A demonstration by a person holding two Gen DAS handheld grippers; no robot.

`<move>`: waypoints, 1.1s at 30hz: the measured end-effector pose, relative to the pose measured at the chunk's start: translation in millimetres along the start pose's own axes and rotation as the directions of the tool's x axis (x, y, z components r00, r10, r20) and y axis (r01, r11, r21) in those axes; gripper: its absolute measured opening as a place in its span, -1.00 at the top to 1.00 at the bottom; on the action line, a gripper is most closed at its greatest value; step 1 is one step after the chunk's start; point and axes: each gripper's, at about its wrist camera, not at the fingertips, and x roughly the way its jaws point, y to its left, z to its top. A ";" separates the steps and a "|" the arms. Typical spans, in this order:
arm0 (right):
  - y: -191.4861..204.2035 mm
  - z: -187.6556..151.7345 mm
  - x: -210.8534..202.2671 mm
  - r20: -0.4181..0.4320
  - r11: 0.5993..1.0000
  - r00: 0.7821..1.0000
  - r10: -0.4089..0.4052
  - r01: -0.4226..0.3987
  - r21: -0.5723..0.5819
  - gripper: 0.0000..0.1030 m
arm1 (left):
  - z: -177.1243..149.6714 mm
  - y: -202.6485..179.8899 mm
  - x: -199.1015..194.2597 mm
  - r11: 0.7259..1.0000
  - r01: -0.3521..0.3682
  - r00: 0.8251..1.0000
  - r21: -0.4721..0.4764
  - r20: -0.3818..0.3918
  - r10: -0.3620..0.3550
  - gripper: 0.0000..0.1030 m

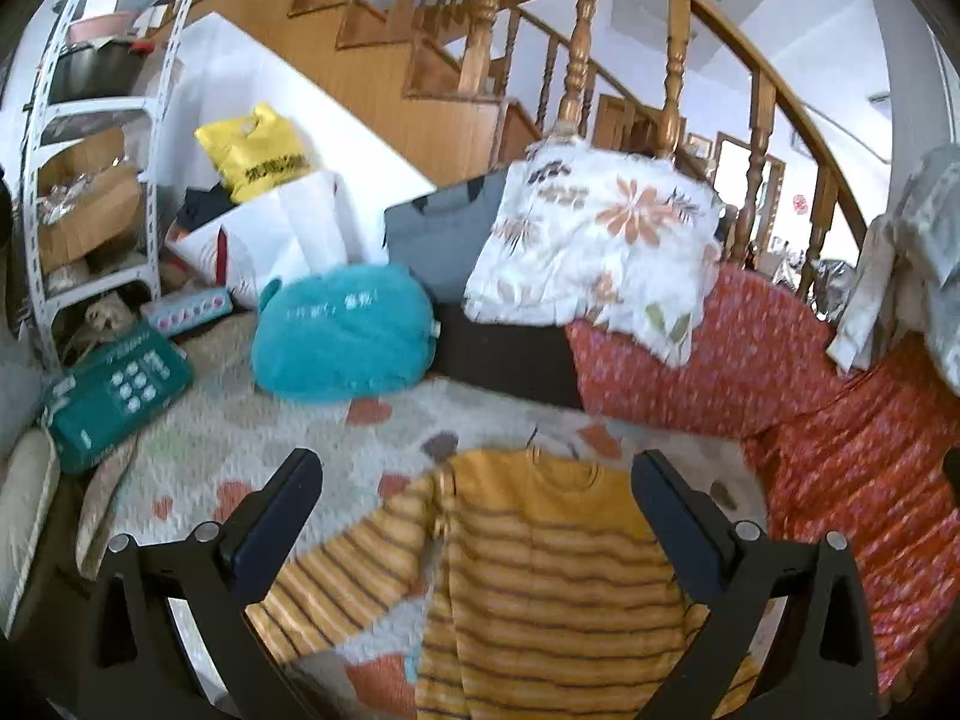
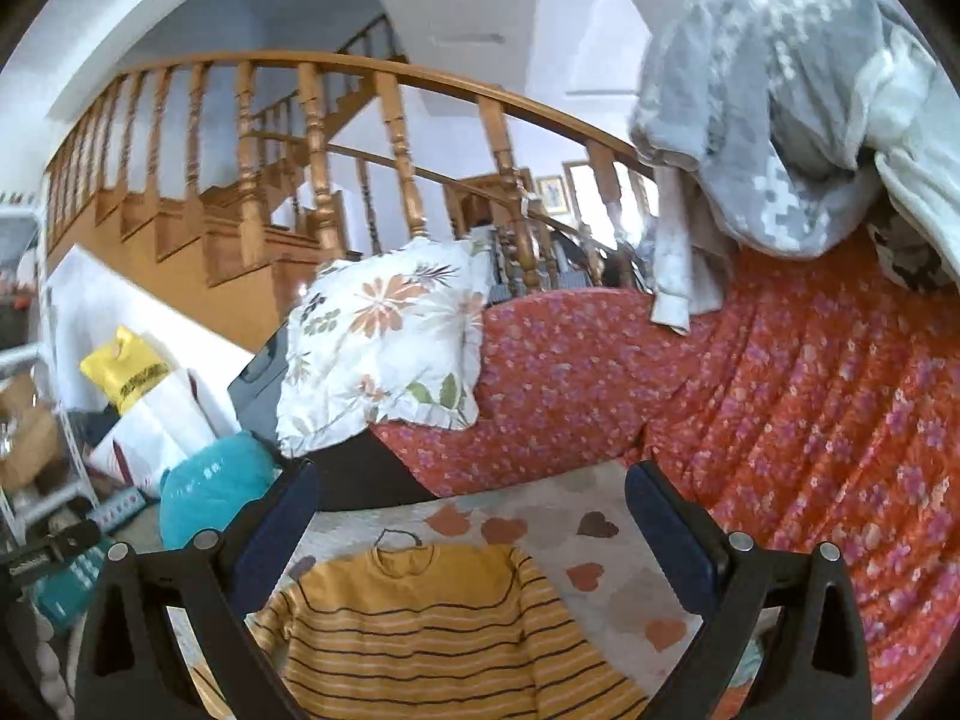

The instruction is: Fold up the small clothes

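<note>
Staircase (image 1: 420, 60) of orange-brown wood with turned balusters fills the background of both my views, rising over everything else. Next in size, red floral cover (image 2: 780, 396) draped over the seat back and side, with grey patterned blanket (image 2: 780, 108) heaped at its top right. Pale mat (image 1: 252, 444) printed with heart shapes lies across the seat, bearing the task item: yellow striped sweater (image 2: 432, 636), spread flat, neckline pointing toward the backrest, one sleeve (image 1: 342, 576) angled out to the left. White flowered pillow (image 1: 600, 240) leans against the backrest above it; teal plush cushion (image 1: 342, 342) sits to its left, near a yellow bag (image 1: 258, 150) and a white metal shelf (image 1: 96, 138). I see my left gripper (image 1: 477, 480) with jaws wide apart, hovering above the sweater's shoulder area, gripping nothing. My right gripper (image 2: 471, 492) likewise has jaws spread, poised over the collar end, nothing between its pads.
</note>
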 end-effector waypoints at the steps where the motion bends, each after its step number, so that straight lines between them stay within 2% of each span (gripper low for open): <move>1: -5.3 4.7 4.3 -0.024 1.000 1.000 -0.007 0.008 0.021 -1.00 | 5.6 1.4 1.5 1.000 -0.004 1.000 0.002 0.000 0.004 -0.99; 3: -17.6 10.6 20.5 -0.114 0.998 0.993 -0.033 0.039 0.057 -1.00 | 9.8 4.0 5.8 1.000 -0.022 1.000 0.005 0.001 0.022 -0.99; 5: -26.2 2.5 43.8 -0.231 0.995 0.970 -0.073 0.088 0.055 -1.00 | 5.9 5.3 18.1 0.999 -0.038 0.999 0.017 -0.032 0.038 -0.99; 9: -44.3 -43.8 69.2 -0.374 0.993 0.926 -0.058 0.093 0.078 -0.97 | -9.2 -0.1 55.9 0.997 -0.012 0.990 0.079 -0.141 0.023 -0.99; 11: -52.4 -74.7 72.2 -0.427 0.990 0.902 -0.058 0.106 0.090 -0.78 | -16.4 -2.4 75.7 0.994 0.002 0.984 0.110 -0.178 0.017 -0.99; 12: -56.4 -87.0 73.4 -0.452 0.989 0.890 -0.062 0.114 0.090 -0.60 | -18.8 -2.3 85.2 0.992 0.008 0.982 0.126 -0.190 0.016 -0.99; 13: -60.6 -99.4 76.4 -0.490 0.989 0.870 -0.064 0.121 0.086 -0.48 | -19.3 -0.3 94.7 0.991 0.021 0.980 0.135 -0.198 0.007 -0.99; 15: -65.4 -124.1 86.4 -0.582 0.992 0.811 -0.056 0.114 0.063 -0.37 | -21.1 6.8 106.2 0.990 0.037 0.977 0.136 -0.212 -0.007 -0.99; 16: -64.7 -134.8 91.0 -0.621 0.993 0.781 -0.064 0.109 0.035 -0.37 | -21.5 13.3 112.7 0.990 0.031 0.975 0.135 -0.223 0.000 -0.99; 17: -62.8 -141.7 93.2 -0.640 0.994 0.765 -0.073 0.105 0.013 -0.37 | -22.2 21.9 118.9 0.991 0.018 0.973 0.131 -0.232 0.013 -0.99; 19: -55.7 -151.5 96.6 -0.665 0.997 0.745 -0.054 0.072 0.000 -0.37 | -25.6 41.9 127.4 0.992 -0.014 0.968 0.127 -0.247 0.046 -0.99; 22: -29.2 -159.3 109.1 -0.700 0.999 0.713 -0.029 0.008 -0.033 -0.37 | -37.6 83.8 133.4 0.989 -0.104 0.952 0.105 -0.278 0.130 -0.99; 25: -2.8 -162.8 114.9 -0.715 0.995 0.697 -0.046 -0.030 -0.094 -0.37 | -49.8 119.9 126.3 0.977 -0.172 0.942 0.125 -0.269 0.201 -0.99; 28: 25.3 -173.4 125.2 -0.751 0.989 0.661 -0.015 -0.103 -0.110 -0.37 | -54.4 150.0 130.7 0.966 -0.213 0.930 0.145 -0.272 0.246 -0.99; 30: 53.1 -186.2 140.9 -0.773 0.978 0.635 0.023 -0.175 -0.115 -0.37 | -63.8 183.2 138.7 0.963 -0.255 0.917 0.084 -0.295 0.269 -0.99; 31: 71.7 -196.3 150.7 -0.790 0.968 0.611 0.057 -0.228 -0.107 -0.37 | -67.6 192.7 141.4 0.962 -0.267 0.911 0.060 -0.309 0.272 -0.99; 33: 106.5 -213.5 165.3 -0.812 0.953 0.571 0.119 -0.296 -0.068 -0.37 | -81.9 225.8 143.9 0.957 -0.284 0.904 -0.056 -0.349 0.248 -0.99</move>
